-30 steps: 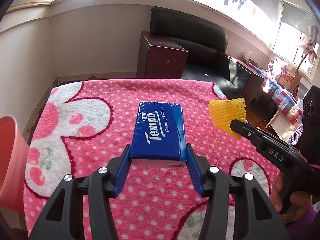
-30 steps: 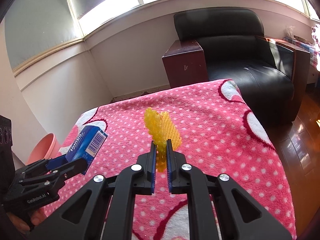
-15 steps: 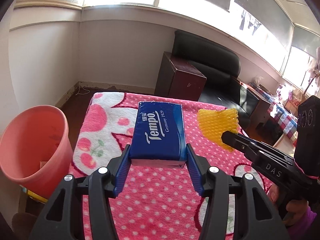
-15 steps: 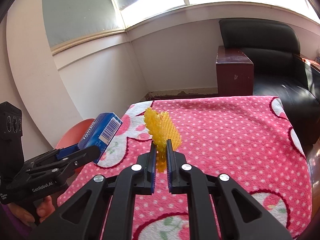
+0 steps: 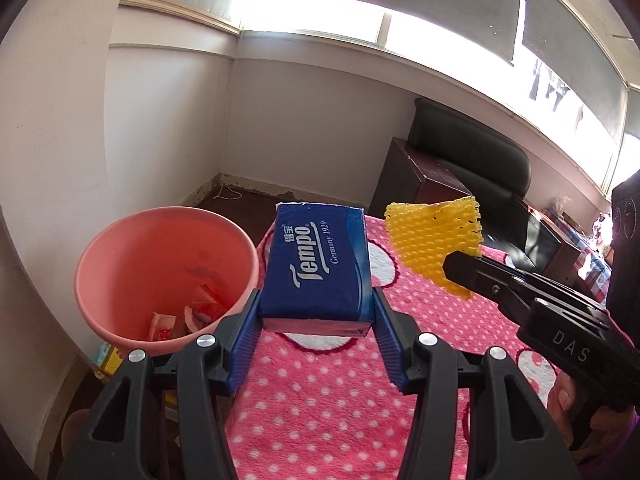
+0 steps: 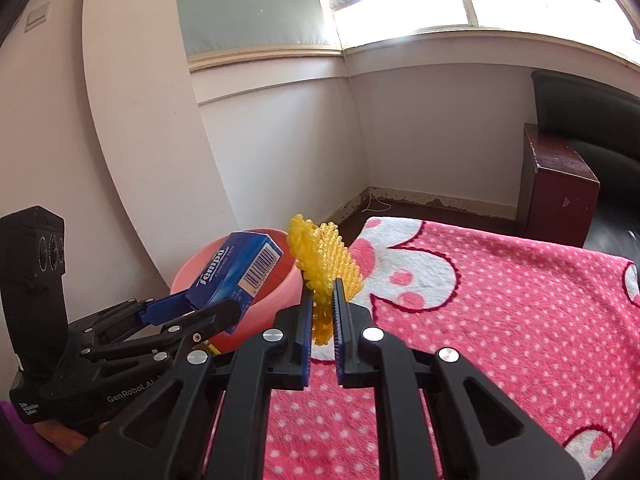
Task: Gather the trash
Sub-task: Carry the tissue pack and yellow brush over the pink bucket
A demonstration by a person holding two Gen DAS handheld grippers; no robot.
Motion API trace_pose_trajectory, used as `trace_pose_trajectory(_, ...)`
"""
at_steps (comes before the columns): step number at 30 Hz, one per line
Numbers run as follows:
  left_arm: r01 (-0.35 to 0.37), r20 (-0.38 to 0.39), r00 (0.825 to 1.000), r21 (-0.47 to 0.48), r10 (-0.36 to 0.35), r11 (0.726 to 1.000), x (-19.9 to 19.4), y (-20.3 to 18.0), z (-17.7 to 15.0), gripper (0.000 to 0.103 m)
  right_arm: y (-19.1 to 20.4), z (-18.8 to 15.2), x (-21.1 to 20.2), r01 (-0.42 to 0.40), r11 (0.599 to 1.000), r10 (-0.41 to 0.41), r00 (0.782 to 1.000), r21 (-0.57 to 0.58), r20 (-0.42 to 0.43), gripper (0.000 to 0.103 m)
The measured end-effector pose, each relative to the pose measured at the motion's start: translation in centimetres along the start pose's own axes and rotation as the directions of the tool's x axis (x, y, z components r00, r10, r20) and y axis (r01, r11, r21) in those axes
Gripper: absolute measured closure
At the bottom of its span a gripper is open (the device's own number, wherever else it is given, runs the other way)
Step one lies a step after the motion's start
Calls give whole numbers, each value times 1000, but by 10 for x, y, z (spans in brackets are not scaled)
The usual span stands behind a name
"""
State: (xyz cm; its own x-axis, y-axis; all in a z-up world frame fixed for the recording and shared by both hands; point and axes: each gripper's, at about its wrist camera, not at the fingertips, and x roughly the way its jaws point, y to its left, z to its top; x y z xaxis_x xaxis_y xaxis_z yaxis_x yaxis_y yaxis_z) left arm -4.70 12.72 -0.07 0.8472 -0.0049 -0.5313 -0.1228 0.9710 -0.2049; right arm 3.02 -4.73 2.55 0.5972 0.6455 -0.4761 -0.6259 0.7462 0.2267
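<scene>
My left gripper (image 5: 316, 312) is shut on a blue Tempo tissue pack (image 5: 318, 264), its blue pads pressing both long sides, held in the air over the table's left edge. The same tissue pack (image 6: 236, 272) shows in the right wrist view, up against the bin. My right gripper (image 6: 322, 300) is shut on a piece of yellow foam netting (image 6: 324, 260), which sticks up above the pads. In the left wrist view that yellow netting (image 5: 436, 240) hangs to the right of the pack. A pink plastic bin (image 5: 124, 264) stands on the floor at the left, with scraps of trash at its bottom.
The table wears a pink polka-dot cloth (image 6: 500, 320) with white flower shapes. A dark wooden cabinet (image 6: 556, 184) and a black armchair (image 5: 472, 148) stand behind it. Pale walls (image 5: 52, 140) close in around the bin. A hand (image 5: 568, 396) grips the right tool.
Both grippers have swung left with their loads, from over the middle of the cloth to its left edge. The pink bin has come into full view beside the tissue pack.
</scene>
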Motion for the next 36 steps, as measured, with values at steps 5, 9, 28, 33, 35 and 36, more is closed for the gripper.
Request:
trace_pose_trajectory(5, -62, 34, 997, -24, 62, 998, -8, 27, 4, 51, 26, 9, 18, -42, 998, 42, 999, -44, -8, 94)
trace_pose_trajectory(9, -116, 56, 991, -36, 118, 993, -13, 48, 5, 50, 44, 14, 30, -71, 995, 69, 997, -68, -23, 94)
trace_pose_trajectory(28, -215, -2, 976, -165, 218, 963, -9, 126, -2, 50, 102, 22, 96, -149, 979, 131, 983, -141, -125, 94)
trace_pose_trajectory(33, -223, -16, 974, -175, 224, 959, -3, 138, -3, 50, 104, 21, 113, -145, 981, 125, 980, -127, -156, 94)
trace_pose_trajectory(35, -223, -21, 975, -182, 223, 958, 0, 142, -2, 50, 103, 20, 120, -143, 983, 122, 978, -119, -168, 94)
trace_pose_trajectory(36, -222, -24, 975, -186, 222, 957, 2, 144, -2, 50, 103, 19, 123, -142, 983, 121, 977, -114, -175, 94)
